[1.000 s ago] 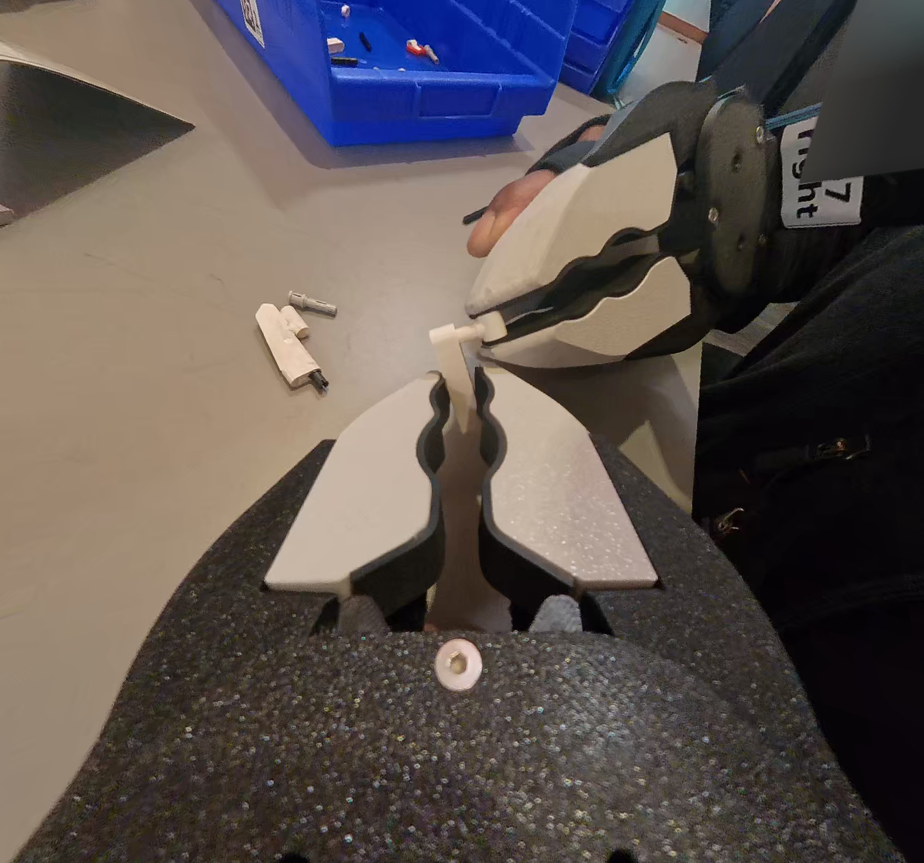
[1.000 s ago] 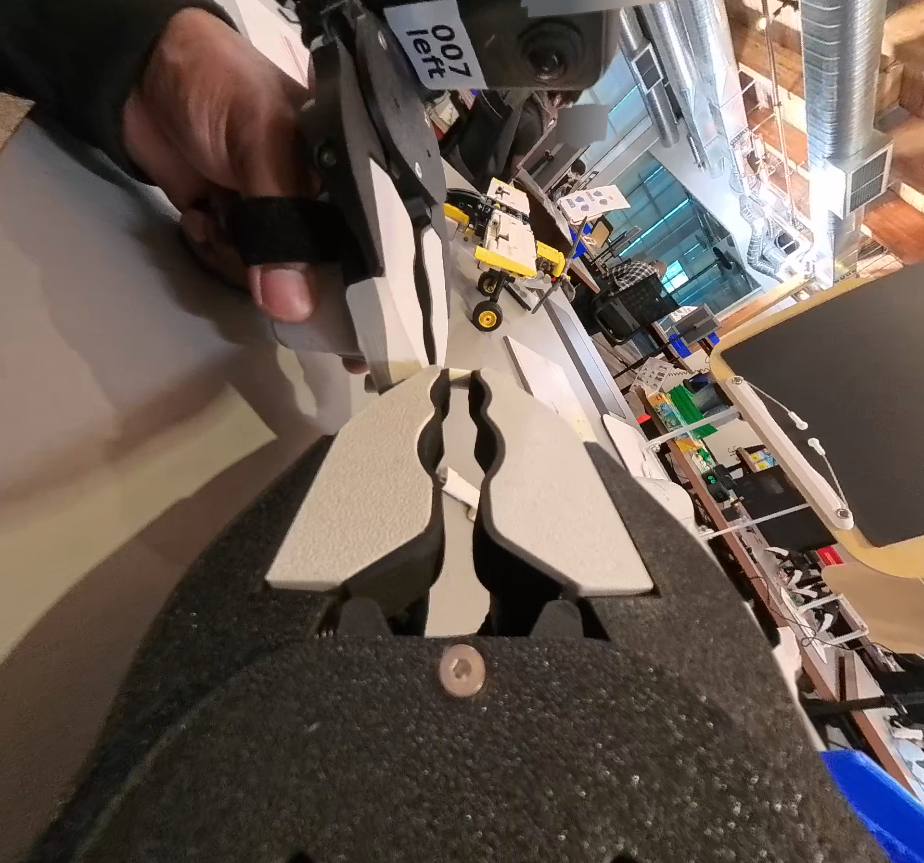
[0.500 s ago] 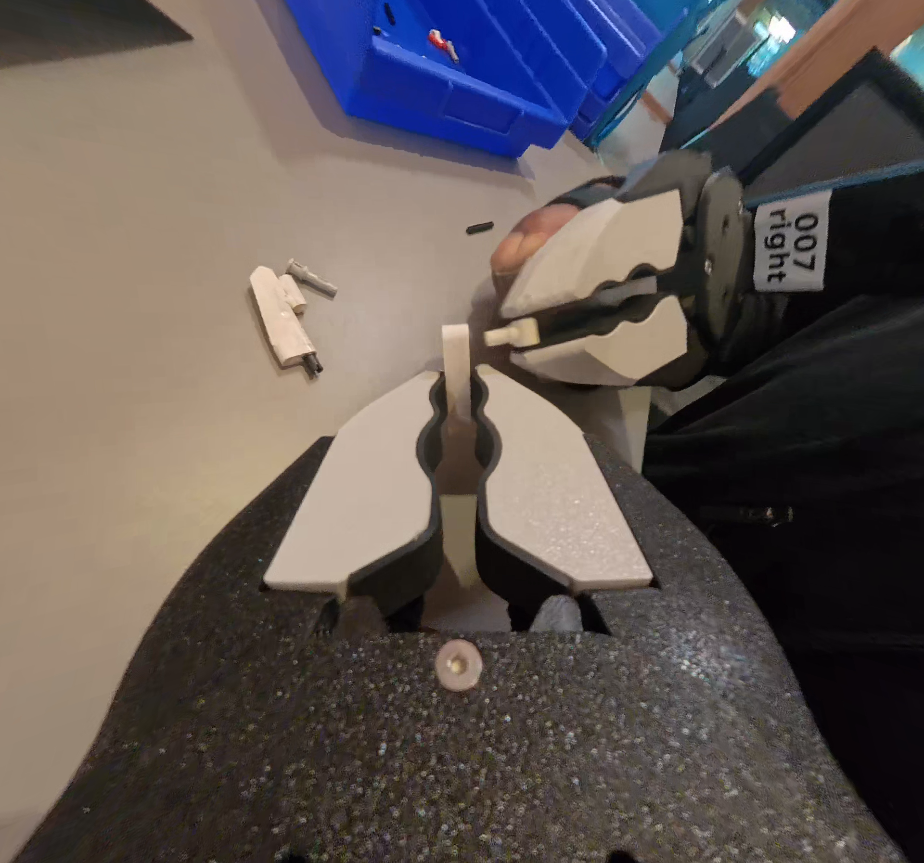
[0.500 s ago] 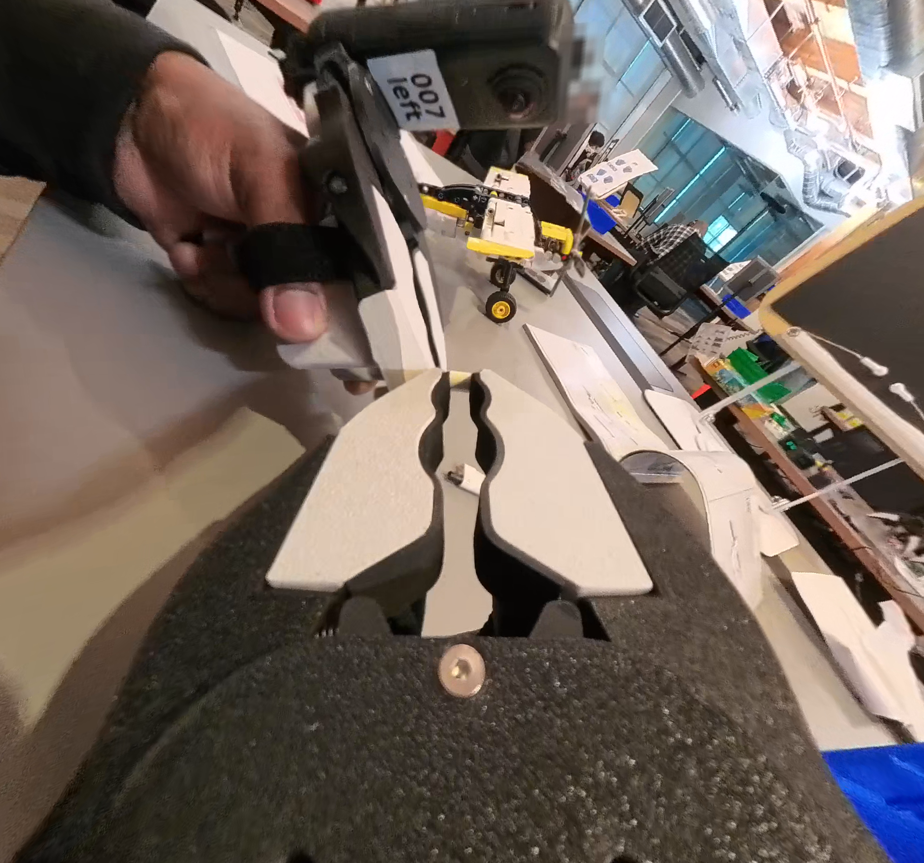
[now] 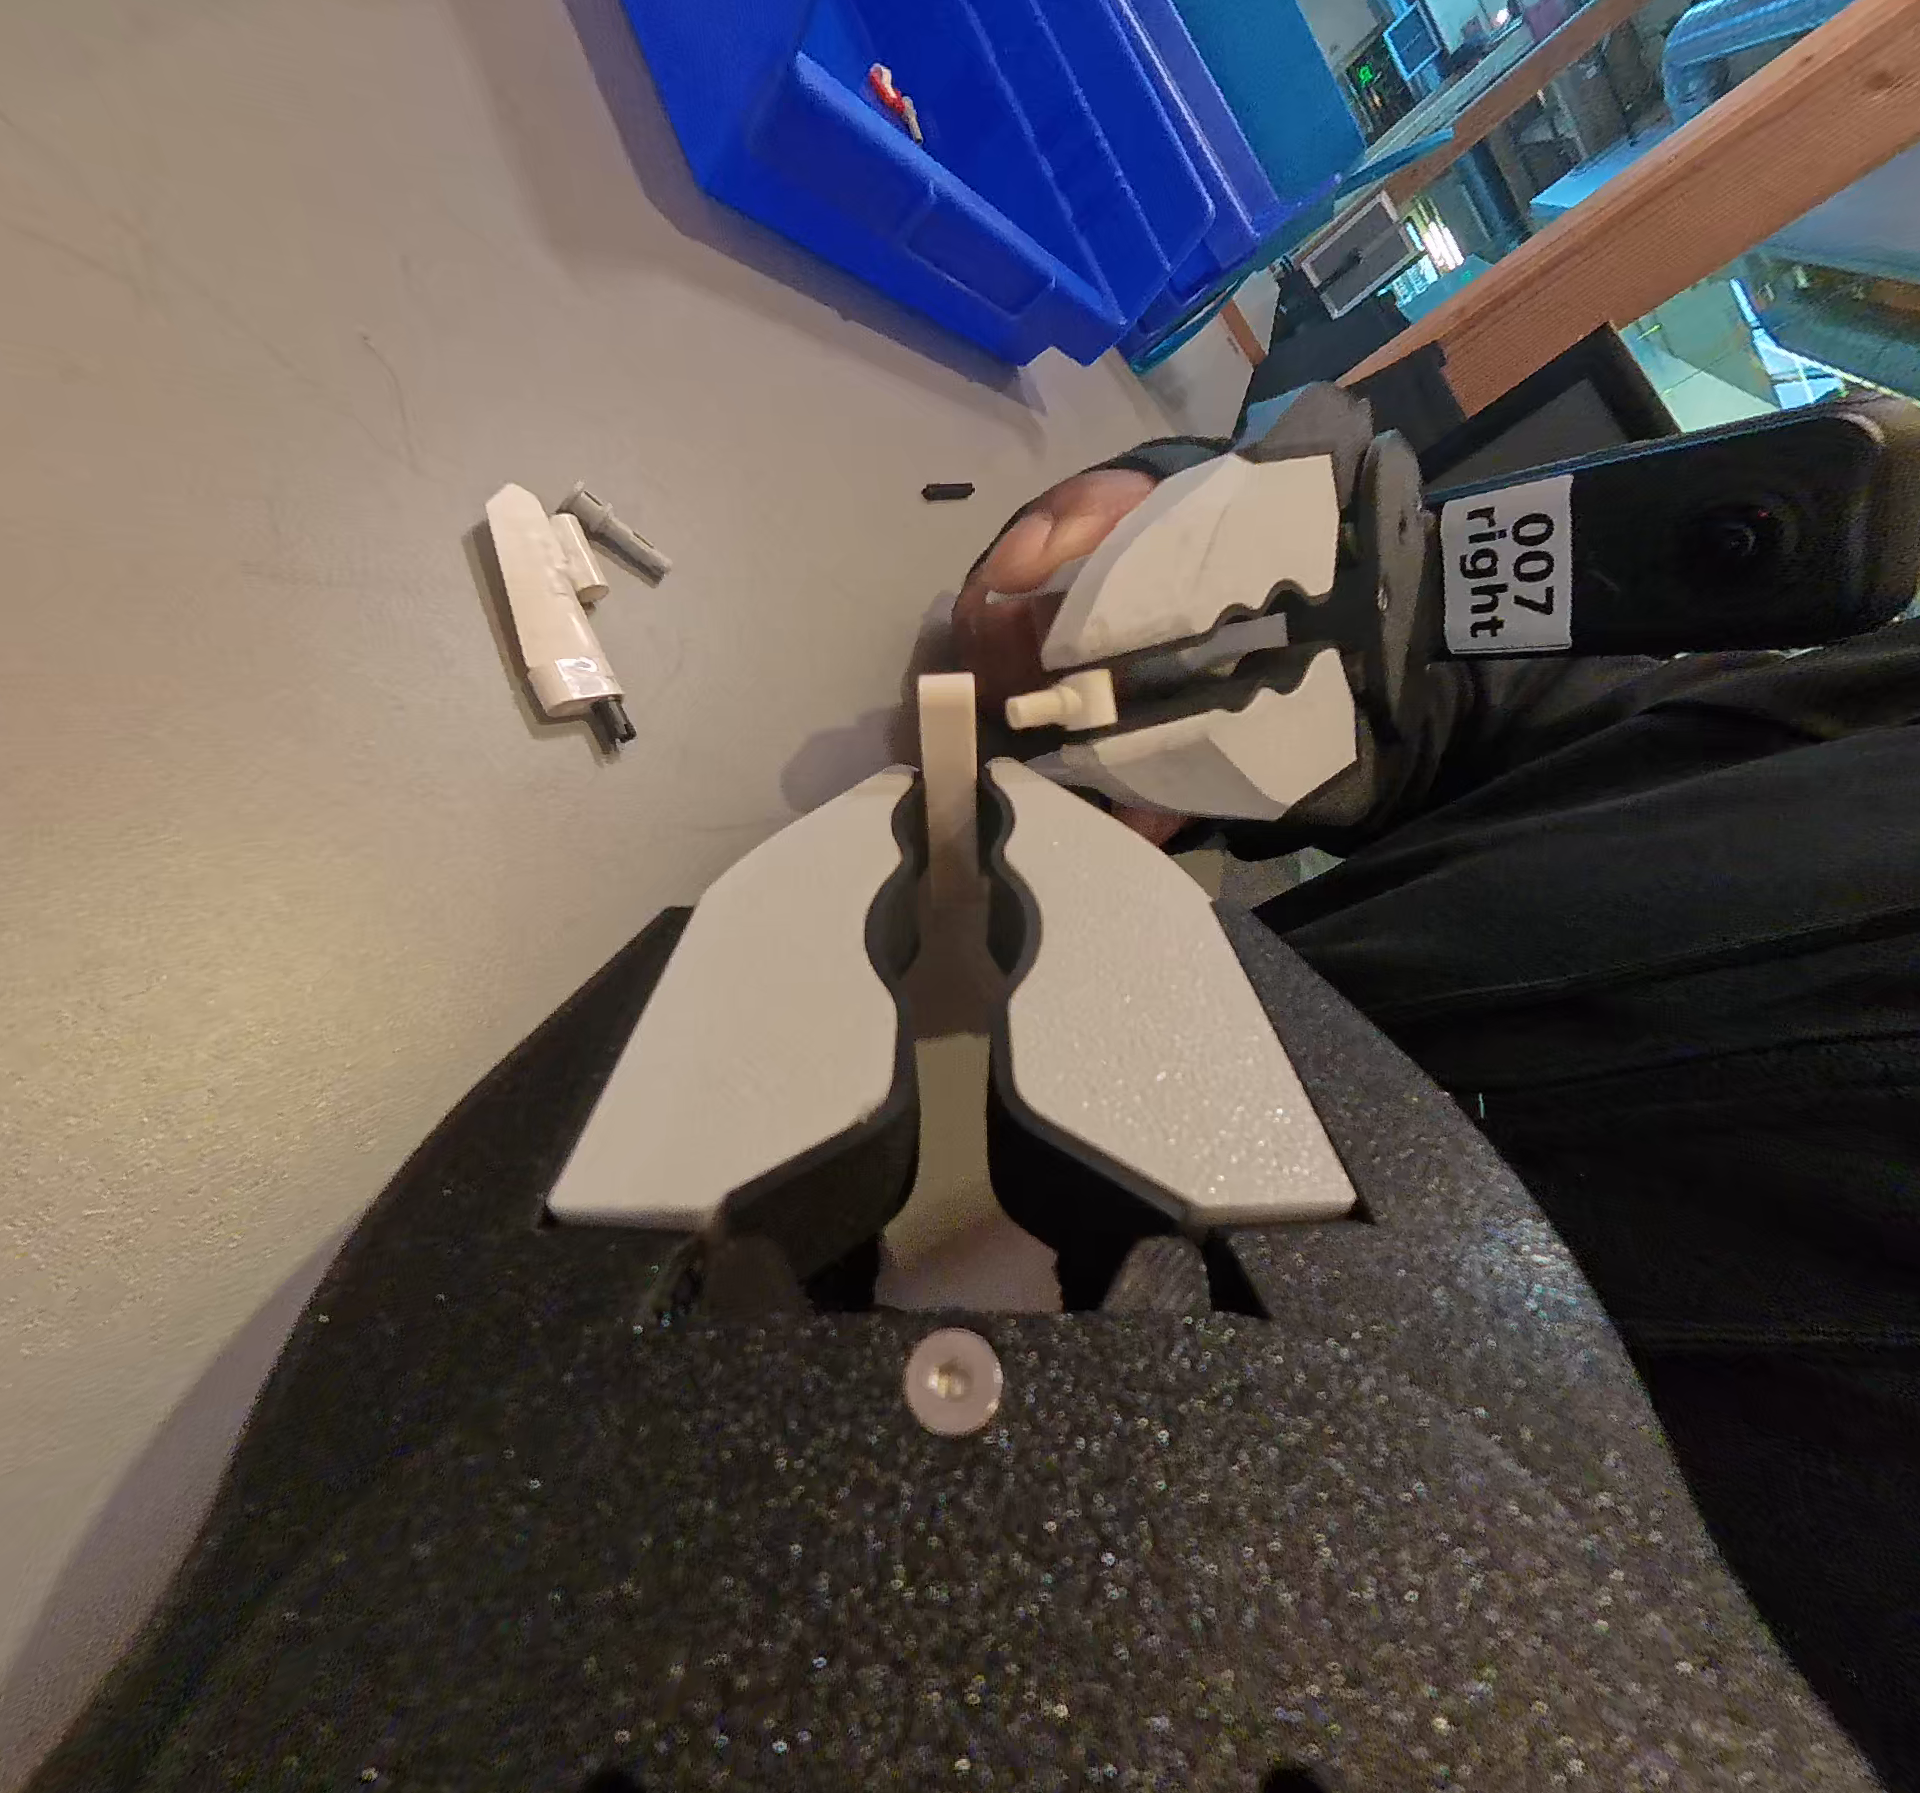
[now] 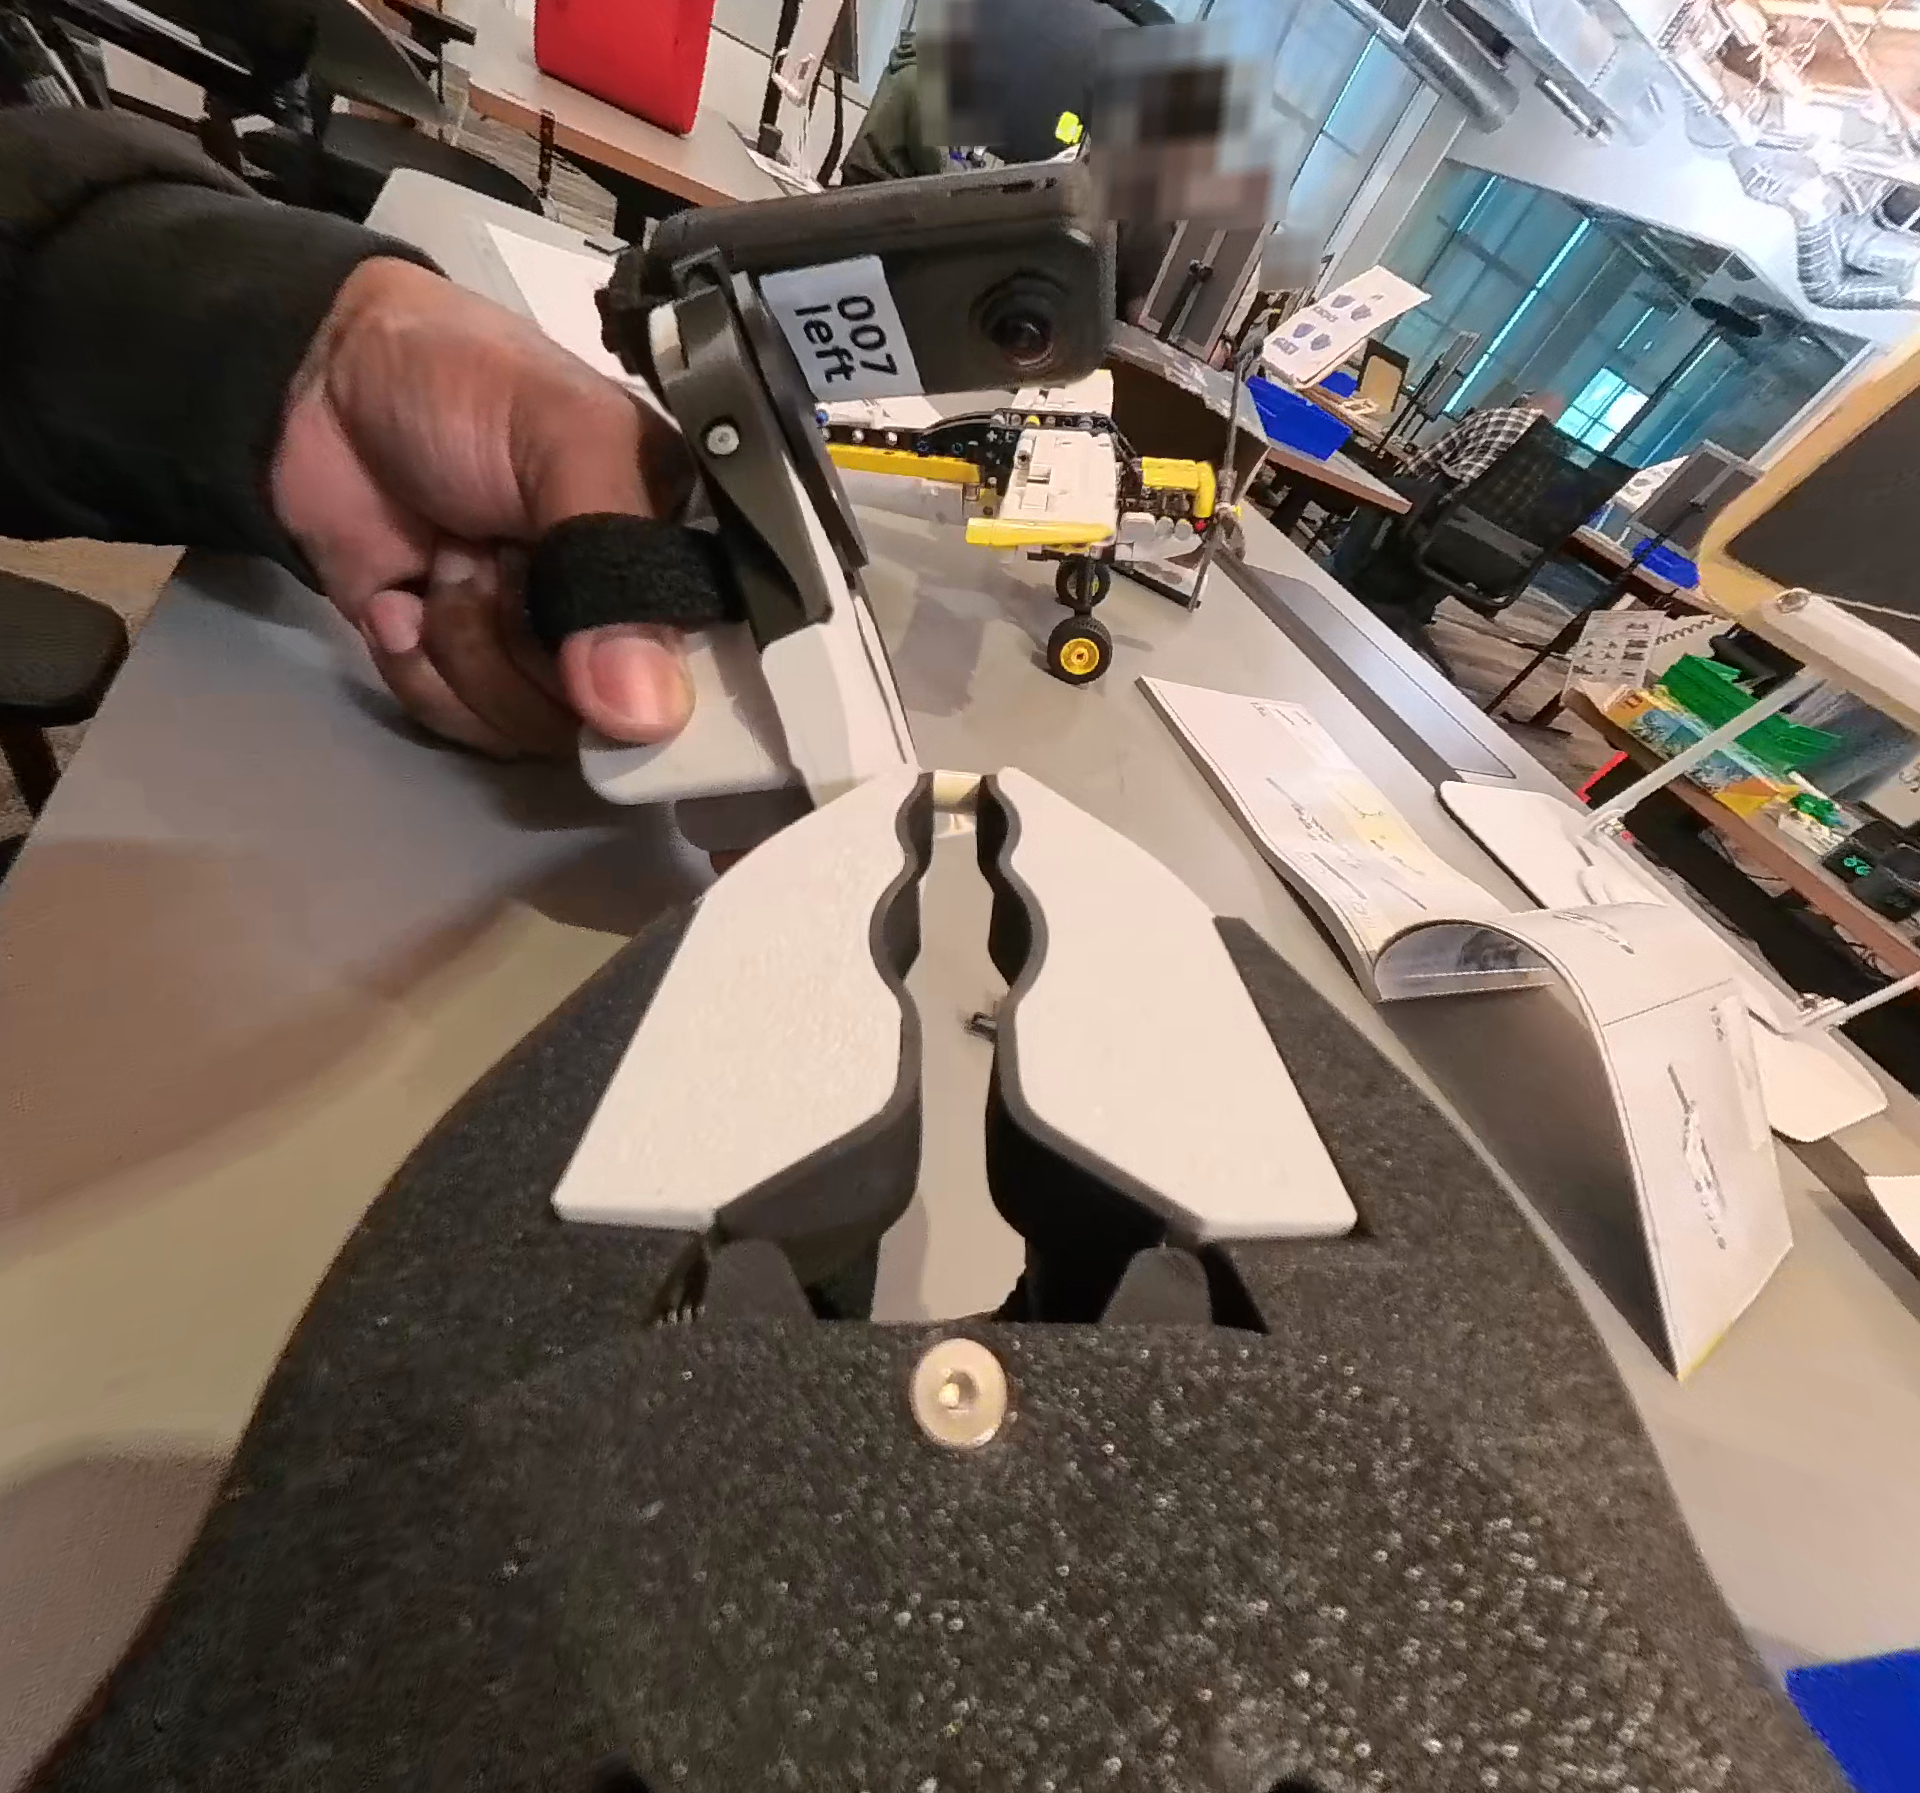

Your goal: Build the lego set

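Fingers (image 5: 883,808) of our left gripper (image 5: 948,787) clamp a white beam (image 5: 945,735); our right gripper (image 5: 1081,704) pinches a white pin (image 5: 1060,707) just beside it. Left of our fingers, white and grey parts (image 5: 556,600) lie on the surface (image 5: 260,393), blue bins (image 5: 935,133) beyond.

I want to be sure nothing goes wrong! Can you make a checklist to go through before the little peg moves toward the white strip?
1. Left gripper clamps white strip: ok.
2. Right gripper clamps small peg: ok.
3. Peg tip points at strip: ok.
4. Peg and strip already touching: not ok, a gap shows.
5. Hole in strip lined up with peg: cannot tell.
6. Loose white part on table clear of both grippers: ok.
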A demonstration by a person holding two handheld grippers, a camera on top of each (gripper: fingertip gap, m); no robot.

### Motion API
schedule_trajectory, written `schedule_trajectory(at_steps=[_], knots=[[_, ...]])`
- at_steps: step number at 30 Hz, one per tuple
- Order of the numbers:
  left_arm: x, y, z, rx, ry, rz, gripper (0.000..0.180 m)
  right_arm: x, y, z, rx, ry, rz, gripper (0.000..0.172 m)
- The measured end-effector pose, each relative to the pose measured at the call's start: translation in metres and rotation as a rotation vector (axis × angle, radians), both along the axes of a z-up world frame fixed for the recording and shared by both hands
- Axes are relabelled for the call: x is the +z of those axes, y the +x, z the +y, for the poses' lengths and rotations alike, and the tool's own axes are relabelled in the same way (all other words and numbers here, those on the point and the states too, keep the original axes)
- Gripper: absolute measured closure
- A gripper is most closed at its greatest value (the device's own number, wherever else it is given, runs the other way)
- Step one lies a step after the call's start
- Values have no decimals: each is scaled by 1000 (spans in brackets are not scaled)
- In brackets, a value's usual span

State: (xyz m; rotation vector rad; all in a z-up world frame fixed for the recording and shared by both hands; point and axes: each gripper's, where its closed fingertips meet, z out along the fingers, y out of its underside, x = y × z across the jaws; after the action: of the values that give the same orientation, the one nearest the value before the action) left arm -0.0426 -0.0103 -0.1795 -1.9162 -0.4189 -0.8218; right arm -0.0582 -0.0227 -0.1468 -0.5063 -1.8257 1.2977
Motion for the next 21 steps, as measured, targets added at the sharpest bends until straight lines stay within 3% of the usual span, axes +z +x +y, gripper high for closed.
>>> schedule_trajectory(at_steps=[11, 21], knots=[[-7, -1, 0, 21, -37, 62, 172, -11, -5, 3, -45, 99, -11, 164], [-19, -7, 1, 109, -108, 299, 171, -19, -5, 4, -110, 211, 7, 164]])
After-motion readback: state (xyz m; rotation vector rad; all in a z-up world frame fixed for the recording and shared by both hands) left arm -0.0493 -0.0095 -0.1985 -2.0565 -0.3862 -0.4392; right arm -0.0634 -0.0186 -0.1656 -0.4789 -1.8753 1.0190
